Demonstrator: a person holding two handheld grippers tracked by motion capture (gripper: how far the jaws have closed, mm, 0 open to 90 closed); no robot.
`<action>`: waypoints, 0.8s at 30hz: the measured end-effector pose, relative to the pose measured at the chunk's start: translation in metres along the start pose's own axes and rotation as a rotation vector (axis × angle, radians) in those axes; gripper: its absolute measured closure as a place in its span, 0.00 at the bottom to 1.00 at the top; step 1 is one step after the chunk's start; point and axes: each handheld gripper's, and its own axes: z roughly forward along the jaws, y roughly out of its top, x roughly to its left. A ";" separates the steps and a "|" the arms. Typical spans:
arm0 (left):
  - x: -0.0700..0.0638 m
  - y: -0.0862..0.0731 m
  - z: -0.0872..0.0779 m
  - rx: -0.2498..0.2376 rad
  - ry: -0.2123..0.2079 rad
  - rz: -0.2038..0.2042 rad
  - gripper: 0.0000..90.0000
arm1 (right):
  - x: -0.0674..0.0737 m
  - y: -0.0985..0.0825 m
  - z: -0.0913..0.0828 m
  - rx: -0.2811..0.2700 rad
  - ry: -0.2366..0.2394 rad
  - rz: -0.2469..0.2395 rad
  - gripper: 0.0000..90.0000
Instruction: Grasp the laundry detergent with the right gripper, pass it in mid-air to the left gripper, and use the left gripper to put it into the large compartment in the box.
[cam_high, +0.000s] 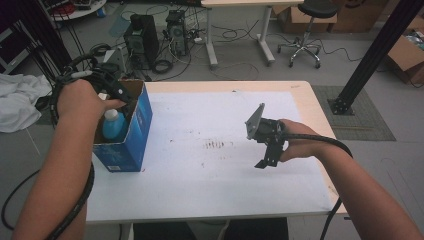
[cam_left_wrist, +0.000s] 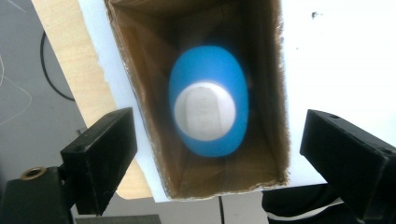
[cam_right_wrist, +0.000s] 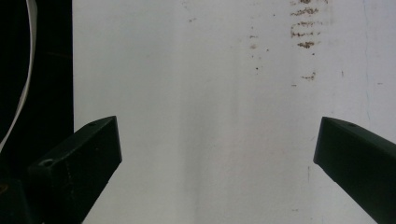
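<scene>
Directly below the open left gripper (cam_left_wrist: 217, 154), the blue bottle (cam_left_wrist: 208, 108) stands boxed.

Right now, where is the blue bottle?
The blue bottle stands upright inside the open blue box at the table's left edge, directly beneath the open left gripper.

Your high view is dim and soft; the bottle (cam_left_wrist: 208, 108) under your left gripper (cam_left_wrist: 215, 149) blurs, and the mat (cam_right_wrist: 210, 116) below glares.
</scene>
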 end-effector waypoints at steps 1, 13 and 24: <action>-0.001 0.000 -0.001 -0.001 0.002 0.005 0.12 | 0.000 0.000 0.000 0.000 -0.001 0.000 0.01; -0.024 0.002 -0.015 -0.017 -0.001 0.095 0.07 | 0.002 0.000 -0.001 0.012 0.000 0.005 0.01; -0.041 0.003 -0.020 -0.025 -0.013 0.188 0.02 | 0.003 -0.001 -0.002 0.020 0.001 0.009 0.01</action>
